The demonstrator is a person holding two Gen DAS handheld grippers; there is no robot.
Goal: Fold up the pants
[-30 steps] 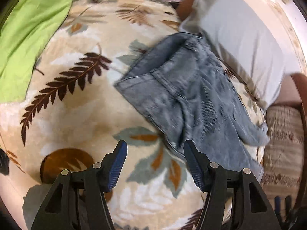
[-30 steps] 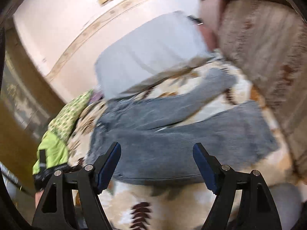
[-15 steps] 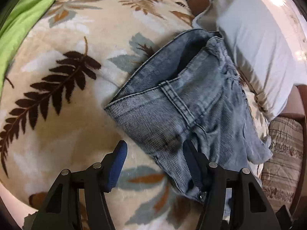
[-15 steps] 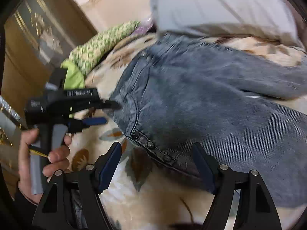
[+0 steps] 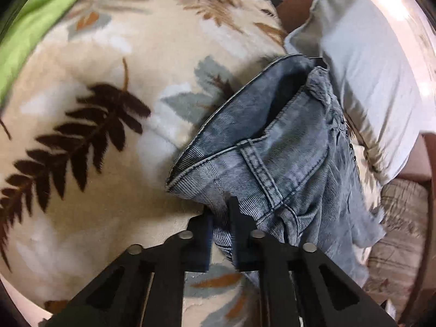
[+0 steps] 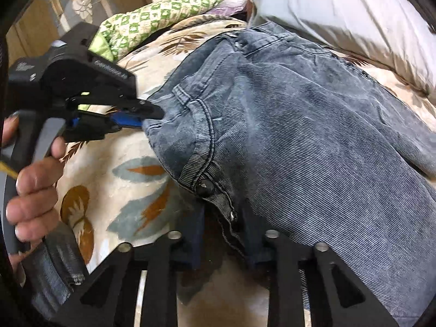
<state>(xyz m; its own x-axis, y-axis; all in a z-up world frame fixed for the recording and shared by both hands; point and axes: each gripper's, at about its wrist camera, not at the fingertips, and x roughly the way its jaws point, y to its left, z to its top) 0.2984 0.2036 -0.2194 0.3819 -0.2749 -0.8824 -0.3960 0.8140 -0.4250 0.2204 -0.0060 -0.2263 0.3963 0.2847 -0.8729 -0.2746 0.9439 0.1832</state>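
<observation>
Grey-blue denim pants (image 5: 286, 163) lie on a leaf-patterned blanket (image 5: 109, 81), waist end near me. My left gripper (image 5: 221, 218) is shut on the waistband edge; it also shows in the right wrist view (image 6: 147, 115), pinching the waistband corner. In the right wrist view the pants (image 6: 313, 136) fill the frame. My right gripper (image 6: 223, 226) is closed on the button fly of the waistband, near a dark button (image 6: 205, 187).
A white pillow (image 5: 368, 68) lies beyond the pants against the wall. Green bedding (image 5: 27, 27) lies at the left; a green patterned cushion (image 6: 152, 19) lies beyond the blanket. A striped fabric surface (image 5: 397, 231) lies right of the bed.
Both grippers moved in to the waist end and closed on the waistband, left on the side corner, right on the button fly. They were open before.
</observation>
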